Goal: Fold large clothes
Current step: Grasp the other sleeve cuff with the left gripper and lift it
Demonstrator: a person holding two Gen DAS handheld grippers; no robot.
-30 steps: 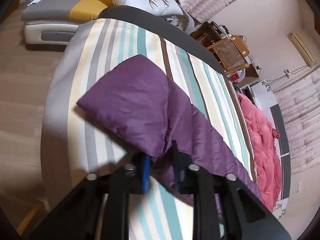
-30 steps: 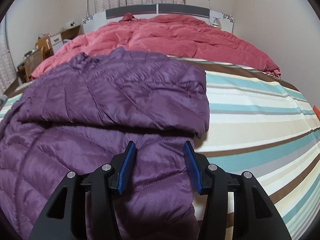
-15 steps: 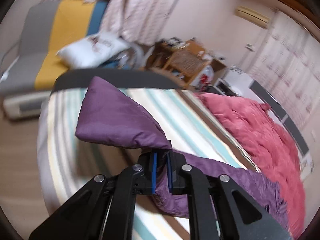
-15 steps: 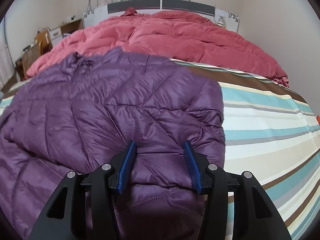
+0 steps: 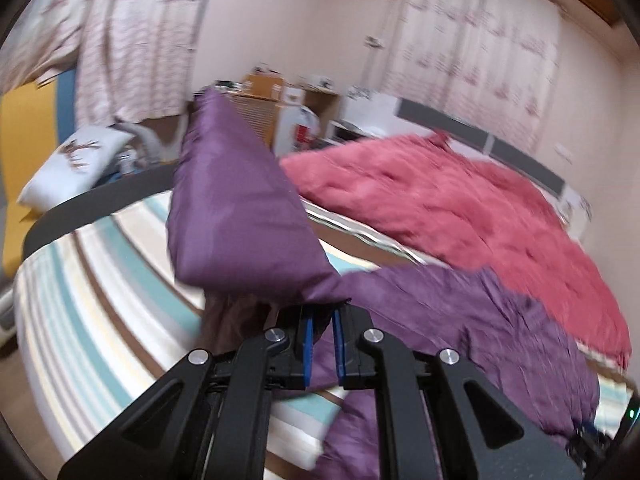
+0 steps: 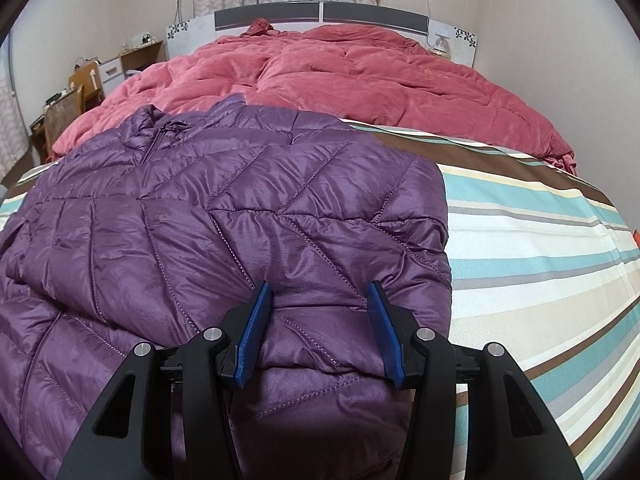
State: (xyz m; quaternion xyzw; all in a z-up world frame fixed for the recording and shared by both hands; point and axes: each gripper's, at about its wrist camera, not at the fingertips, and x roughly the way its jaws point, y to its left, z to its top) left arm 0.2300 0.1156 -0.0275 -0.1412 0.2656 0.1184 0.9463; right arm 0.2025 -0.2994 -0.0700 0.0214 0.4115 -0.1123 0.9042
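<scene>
Purple jacket [image 6: 224, 216] is lying on the striped sheet [image 6: 540, 240] of the bed, collar end toward the red quilt [image 6: 360, 80] bunched at the headboard [image 6: 320, 12].

Left hand-held gripper [image 5: 321, 336] is pinching a fold of the jacket [image 5: 460, 320] between its blue pads [image 5: 307, 340], jaws nearly together. The pinched part, a smooth purple flap [image 5: 236, 204], is standing up off the bed in front of the camera, its tip rising against the curtain [image 5: 132, 40] and cluttered furniture behind. Left view is motion-blurred. The rest of the jacket is spreading to the right of the gripper, touching the quilt [image 5: 460, 208] edge.

Right hand-held gripper [image 6: 320, 332] is sitting low over the near edge of the jacket, jaws wide apart, blue pads [image 6: 252, 336] flanking a quilted fold without clamping it. Whether the pads are touching the fabric is unclear.

White cushion [image 5: 76, 164] is lying past the foot of the bed.
</scene>
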